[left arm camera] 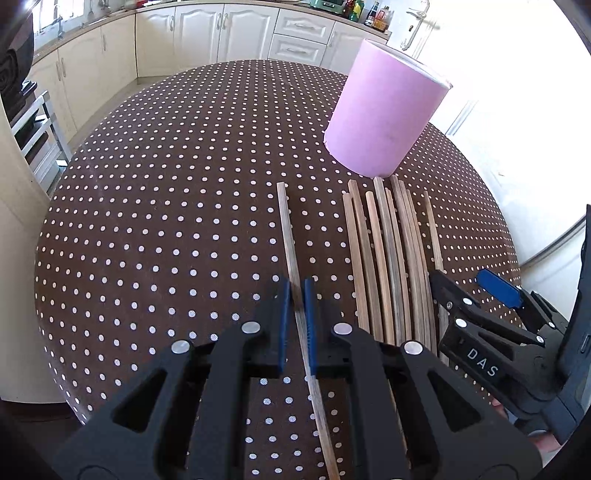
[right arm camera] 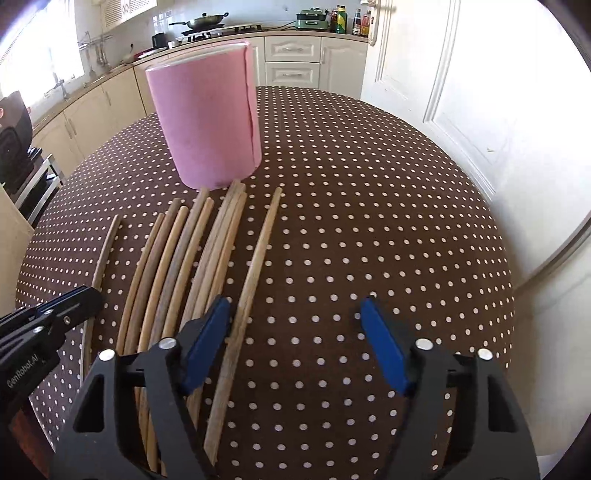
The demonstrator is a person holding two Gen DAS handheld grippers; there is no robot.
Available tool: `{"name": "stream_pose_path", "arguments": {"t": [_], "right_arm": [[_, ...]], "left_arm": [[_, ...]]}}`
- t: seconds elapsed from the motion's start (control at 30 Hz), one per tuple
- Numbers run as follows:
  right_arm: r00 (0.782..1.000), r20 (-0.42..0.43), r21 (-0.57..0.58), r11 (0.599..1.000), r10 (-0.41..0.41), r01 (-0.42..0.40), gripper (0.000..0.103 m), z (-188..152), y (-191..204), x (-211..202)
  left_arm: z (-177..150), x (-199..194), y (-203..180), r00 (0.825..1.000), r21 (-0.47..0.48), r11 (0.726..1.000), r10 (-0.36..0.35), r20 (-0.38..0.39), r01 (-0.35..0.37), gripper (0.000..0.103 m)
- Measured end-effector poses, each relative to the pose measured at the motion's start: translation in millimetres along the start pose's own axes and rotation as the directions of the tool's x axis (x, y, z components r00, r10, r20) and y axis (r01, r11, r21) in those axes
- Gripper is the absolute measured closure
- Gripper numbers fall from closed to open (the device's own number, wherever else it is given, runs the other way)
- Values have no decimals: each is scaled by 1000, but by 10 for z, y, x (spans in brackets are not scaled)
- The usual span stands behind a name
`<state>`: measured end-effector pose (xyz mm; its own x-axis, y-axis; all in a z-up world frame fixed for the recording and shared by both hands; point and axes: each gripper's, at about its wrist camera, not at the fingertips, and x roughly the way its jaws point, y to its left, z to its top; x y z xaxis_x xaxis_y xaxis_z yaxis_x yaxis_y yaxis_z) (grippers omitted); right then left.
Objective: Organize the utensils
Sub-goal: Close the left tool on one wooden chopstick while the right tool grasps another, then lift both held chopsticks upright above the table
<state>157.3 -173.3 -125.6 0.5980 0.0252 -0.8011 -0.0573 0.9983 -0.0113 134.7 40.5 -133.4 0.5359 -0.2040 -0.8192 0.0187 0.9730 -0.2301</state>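
Table: round, draped in a brown cloth [right arm camera: 369,192] with white polka dots.
Cabinets: cream base units [left arm camera: 207,33] with arched panel doors and a drawer stack [right arm camera: 291,61] — they run along two walls and meet in a corner.
Worktop: a green appliance [right arm camera: 312,18], bottles [right arm camera: 351,18], a wok [right arm camera: 207,18] on the hob.
Door: white, panelled [right arm camera: 461,92], on the right.
Light: strong daylight — the window side [right arm camera: 33,51] is blown out, so detail there is hard to tell.
Left edge: a metal rack [left arm camera: 37,125], possibly shelving.

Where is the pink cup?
The pink cup stands on the dotted table, at the far tips of the chopsticks, ahead-left in the right wrist view.
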Motion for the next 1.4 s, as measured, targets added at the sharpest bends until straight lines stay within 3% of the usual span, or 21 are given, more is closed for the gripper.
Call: {"name": "stream_pose_path", "arguments": {"t": [0.43, 0.5, 0.7, 1.0, 1.27, 1.4], "right_arm": [[994, -10, -57, 992, 110, -111, 87, 49, 167, 41], [992, -15, -50, 991, 122, -123, 90, 62, 116, 42], [984, -26, -23, 984, 176, -177, 97, 58, -9, 17], [975, -30, 16, 975, 221, -221, 98, 37, -128, -80], [971, 31, 13, 971, 238, -239, 98, 36, -249, -240], [962, 75, 19, 964, 263, -265, 98, 50, -304, -337]], "left_arm": [[-9, 45, -16, 1000, -33, 999, 3, 9, -3, 95], [17, 45, -11, 1000, -33, 999, 6, 10, -5, 95], [-30, 43, -35, 998, -17, 1000, 24, 60, -23, 95], [-104, 112, -42, 992, 9, 1000, -6, 125, 5, 96], [-165, 59, 22, 978, 36, 996, -87, 188, 82, 96], [-158, 15, -19, 975, 54, 996, -85, 206, 75, 96]]}}
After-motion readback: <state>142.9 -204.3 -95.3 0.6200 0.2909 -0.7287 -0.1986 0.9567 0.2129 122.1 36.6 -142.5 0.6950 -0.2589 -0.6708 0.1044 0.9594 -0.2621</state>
